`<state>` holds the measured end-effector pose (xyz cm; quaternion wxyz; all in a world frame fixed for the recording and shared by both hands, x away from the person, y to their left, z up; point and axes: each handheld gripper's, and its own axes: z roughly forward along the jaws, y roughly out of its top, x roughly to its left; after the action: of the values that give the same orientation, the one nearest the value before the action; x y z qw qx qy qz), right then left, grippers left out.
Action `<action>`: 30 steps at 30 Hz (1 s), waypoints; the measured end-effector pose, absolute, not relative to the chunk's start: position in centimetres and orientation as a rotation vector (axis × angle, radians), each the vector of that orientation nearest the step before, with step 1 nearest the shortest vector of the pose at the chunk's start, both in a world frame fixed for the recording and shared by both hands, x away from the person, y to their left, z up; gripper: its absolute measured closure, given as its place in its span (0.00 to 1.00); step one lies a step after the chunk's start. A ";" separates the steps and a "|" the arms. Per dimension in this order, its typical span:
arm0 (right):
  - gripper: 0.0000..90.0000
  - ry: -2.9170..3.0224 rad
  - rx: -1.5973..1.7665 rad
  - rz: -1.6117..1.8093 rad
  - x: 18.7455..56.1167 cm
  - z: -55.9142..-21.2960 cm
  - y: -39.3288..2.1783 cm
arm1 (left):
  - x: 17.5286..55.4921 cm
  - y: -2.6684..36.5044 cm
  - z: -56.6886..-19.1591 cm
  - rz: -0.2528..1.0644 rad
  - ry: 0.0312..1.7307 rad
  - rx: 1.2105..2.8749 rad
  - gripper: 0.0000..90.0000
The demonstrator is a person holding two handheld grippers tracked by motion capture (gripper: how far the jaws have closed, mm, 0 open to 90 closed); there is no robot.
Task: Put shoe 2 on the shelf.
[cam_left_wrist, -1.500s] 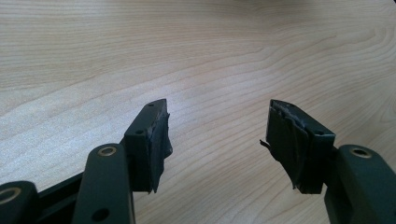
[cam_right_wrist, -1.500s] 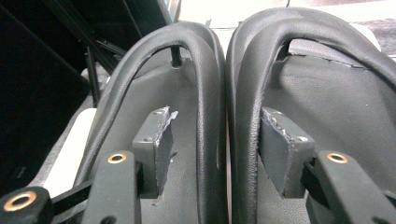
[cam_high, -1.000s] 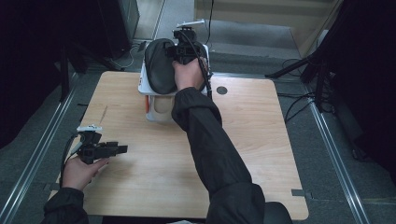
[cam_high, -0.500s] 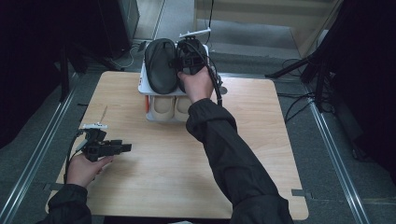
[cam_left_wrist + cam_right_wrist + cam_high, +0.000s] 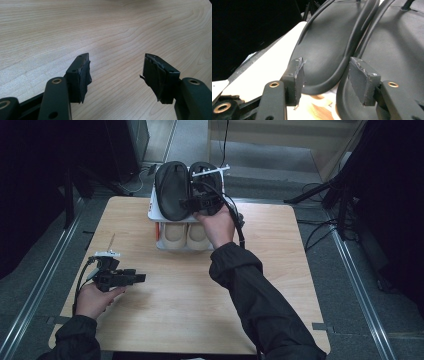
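1. High view, upper middle of the frame: a white rack (image 5: 156,215) stands at the far edge of the table (image 5: 280,270), and two black shoes (image 5: 171,195) lie side by side on its top shelf, soles up.
2. A pair of beige shoes (image 5: 187,236) sits on the shelf below, toes toward the bottom of the frame.
3. The right gripper (image 5: 200,202) hangs over the right-hand black shoe, just above centre, with the hand (image 5: 217,225) behind it and the black sleeve running down to the lower right corner.
4. In the right gripper view, the right gripper (image 5: 324,80) has its jaws wide apart, nothing pinched between them.
5. Same view: the left black shoe (image 5: 329,42) fills the middle, its near rim lying in the gap between the two jaws; the pads do not press on it.
6. The right black shoe (image 5: 397,50) takes the right side of that view, its rim touching its neighbour's along a dark seam.
7. Lower left of the high view: the left gripper (image 5: 140,278) lies level above the bare wood, pointing toward the right of the frame, well apart from the rack.
8. In the left gripper view, the left gripper (image 5: 116,72) shows jaws spread wide, empty, with plain table (image 5: 112,30) beyond them.
9. Its cable loops down beside the left hand (image 5: 92,300) at the lower left.
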<state>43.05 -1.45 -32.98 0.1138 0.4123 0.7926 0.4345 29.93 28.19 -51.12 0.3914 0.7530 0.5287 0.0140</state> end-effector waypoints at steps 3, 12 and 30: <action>0.52 2.353 1.192 1.287 42.3 -33.2 -1.7 | 29.9 28.1 -51.2 0.037 1.345 1.917 0.43; 0.52 2.384 1.152 1.326 39.9 -34.0 -2.9 | 30.1 27.9 -51.2 0.033 1.346 1.920 0.43; 0.52 2.419 1.118 1.374 35.2 -38.3 -5.7 | 30.8 26.8 -51.2 0.024 1.318 1.943 0.43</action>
<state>35.16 -5.72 -38.30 0.0718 0.3719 0.8047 0.4572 30.82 26.83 -51.22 0.3867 0.7632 0.5177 0.0093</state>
